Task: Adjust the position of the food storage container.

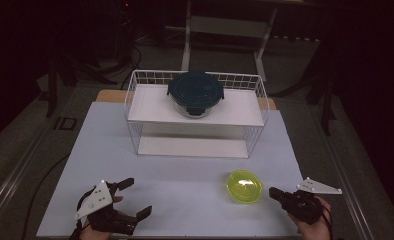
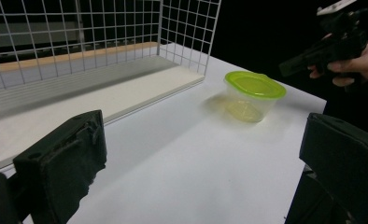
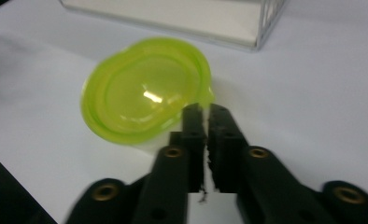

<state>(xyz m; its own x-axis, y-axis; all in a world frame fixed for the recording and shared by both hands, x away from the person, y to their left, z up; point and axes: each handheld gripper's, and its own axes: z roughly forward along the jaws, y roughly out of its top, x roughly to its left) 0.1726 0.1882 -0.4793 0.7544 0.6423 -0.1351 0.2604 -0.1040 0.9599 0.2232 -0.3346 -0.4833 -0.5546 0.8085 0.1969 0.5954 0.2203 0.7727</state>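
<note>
A small clear tub with a yellow-green lid (image 1: 244, 186) (image 2: 254, 86) (image 3: 145, 93) stands on the white table, front right. My right gripper (image 1: 273, 192) (image 3: 204, 111) sits just right of it, its jaws shut together with nothing between them. The tips stop close to the lid's little tab (image 3: 209, 95) and look apart from it. My left gripper (image 1: 139, 196) (image 2: 201, 177) rests at the front left, jaws wide open and empty, pointing toward the tub. The right gripper (image 2: 289, 67) also appears in the left gripper view, beyond the tub.
A white wire rack (image 1: 135, 95) (image 2: 187, 28) with two shelves stands at the back middle of the table. On its upper shelf sits a round glass container with a dark blue lid (image 1: 195, 90). The table's front edge (image 1: 185, 236) lies close to both hands.
</note>
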